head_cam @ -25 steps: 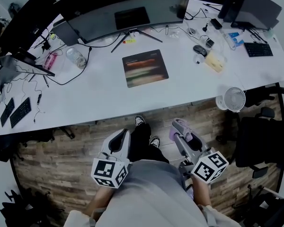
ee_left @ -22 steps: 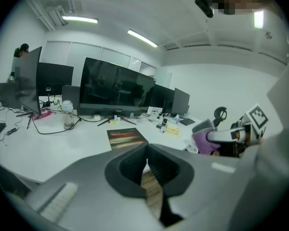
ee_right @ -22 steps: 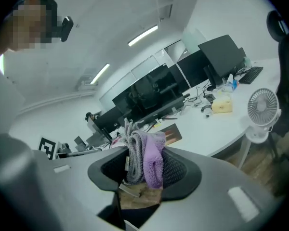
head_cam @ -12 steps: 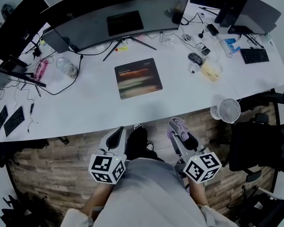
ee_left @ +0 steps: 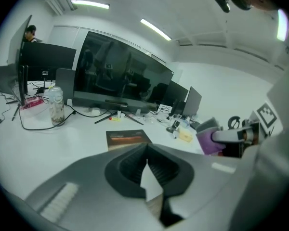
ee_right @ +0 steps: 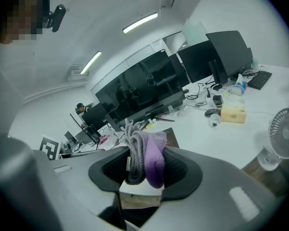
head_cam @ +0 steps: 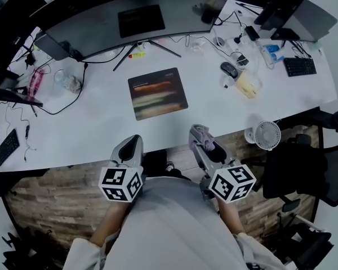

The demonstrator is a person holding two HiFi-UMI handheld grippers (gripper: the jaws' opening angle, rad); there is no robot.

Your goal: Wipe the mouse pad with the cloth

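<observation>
The dark mouse pad [head_cam: 158, 93] with a striped print lies flat on the white desk [head_cam: 90, 128], in front of the curved monitor. In the left gripper view the mouse pad [ee_left: 127, 138] lies just beyond the jaws. My right gripper [head_cam: 199, 131] hovers at the desk's near edge, shut on a purple and grey cloth [head_cam: 207, 145]. The cloth [ee_right: 147, 155] bulges up out of the right gripper [ee_right: 143, 163] and hides part of the pad [ee_right: 173, 137]. My left gripper [head_cam: 131, 144] is level with it to the left. That left gripper [ee_left: 147, 153] is shut and holds nothing.
A small white fan [head_cam: 266, 135] stands at the desk's right front corner beside a black chair [head_cam: 304, 170]. A mouse [head_cam: 228, 69] and a yellow box [head_cam: 247, 86] lie right of the pad. A clear jar [head_cam: 65, 82] and cables are at the left. The monitor [head_cam: 129, 21] spans the back.
Both grippers have come forward from over the floor to the desk's near edge. The pad now sits closer in the head view. The cloth stays gripped.
</observation>
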